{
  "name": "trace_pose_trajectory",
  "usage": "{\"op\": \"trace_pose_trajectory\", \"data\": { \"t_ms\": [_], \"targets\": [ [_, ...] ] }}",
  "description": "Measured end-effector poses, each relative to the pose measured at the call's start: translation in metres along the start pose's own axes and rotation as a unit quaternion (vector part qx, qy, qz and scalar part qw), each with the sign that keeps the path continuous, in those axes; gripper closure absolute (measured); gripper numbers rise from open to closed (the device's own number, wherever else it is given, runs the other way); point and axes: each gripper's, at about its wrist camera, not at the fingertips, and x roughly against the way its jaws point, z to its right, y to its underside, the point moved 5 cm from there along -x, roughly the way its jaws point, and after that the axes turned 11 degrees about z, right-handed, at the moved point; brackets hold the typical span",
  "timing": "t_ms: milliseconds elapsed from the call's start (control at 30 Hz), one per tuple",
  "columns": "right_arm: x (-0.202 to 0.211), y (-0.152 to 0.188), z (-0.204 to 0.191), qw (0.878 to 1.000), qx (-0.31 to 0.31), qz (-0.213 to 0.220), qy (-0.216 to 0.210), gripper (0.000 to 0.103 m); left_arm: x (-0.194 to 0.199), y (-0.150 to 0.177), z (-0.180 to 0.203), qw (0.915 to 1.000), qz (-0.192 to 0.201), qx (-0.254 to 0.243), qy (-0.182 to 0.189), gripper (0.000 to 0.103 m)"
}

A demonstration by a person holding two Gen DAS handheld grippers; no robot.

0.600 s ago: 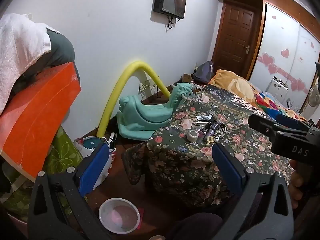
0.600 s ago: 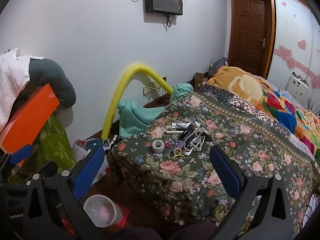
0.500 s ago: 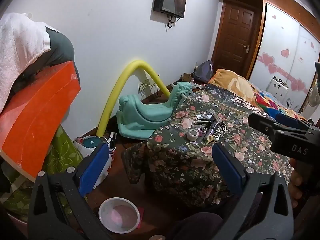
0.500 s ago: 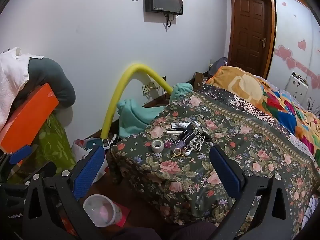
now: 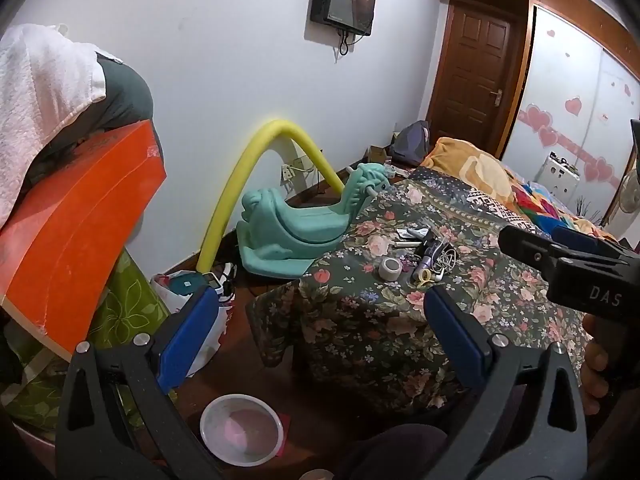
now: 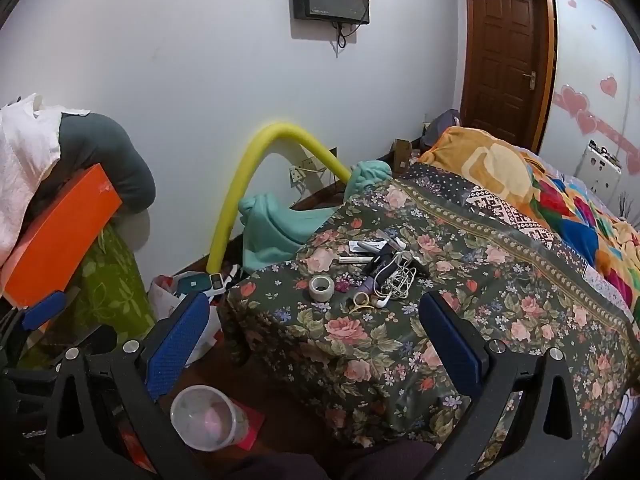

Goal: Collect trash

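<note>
A heap of small clutter (image 6: 380, 268) lies on the floral bedspread (image 6: 400, 340): a tape roll (image 6: 321, 288), a tangle of white earphone cable (image 6: 394, 278), a yellow ring and dark flat items. In the left wrist view the same tape roll (image 5: 390, 268) sits beside the clutter (image 5: 430, 254). A translucent plastic tub (image 5: 241, 429) stands on the floor below; the right wrist view shows the tub (image 6: 204, 417) too. My left gripper (image 5: 320, 326) is open and empty, short of the bed. My right gripper (image 6: 316, 330) is open and empty as well, hovering before the bed's corner.
A yellow foam tube (image 5: 256, 184) arches over a teal rocking toy (image 5: 304, 232) by the wall. An orange box (image 5: 76, 232) under cloths stands left. A white bag (image 5: 188, 292) lies on the wooden floor. Bright blankets (image 6: 540, 200) cover the bed's far end.
</note>
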Motion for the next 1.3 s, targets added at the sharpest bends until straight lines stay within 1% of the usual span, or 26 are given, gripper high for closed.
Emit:
{"op": "trace_pose_trajectory", "data": {
  "t_ms": [300,1300],
  "targets": [
    [0.0028,0.0012,-0.0062,1.0,0.004,-0.002,-0.006,0.0,0.0015,0.002,0.0,1.0,-0.002,0.005,-0.004,0.0],
    [0.0055,-0.0008,-0.0085,1.0,0.005,-0.002,-0.008,0.0,0.0027,0.0034,0.0,1.0,-0.003,0.004,-0.006,0.0]
  ]
}}
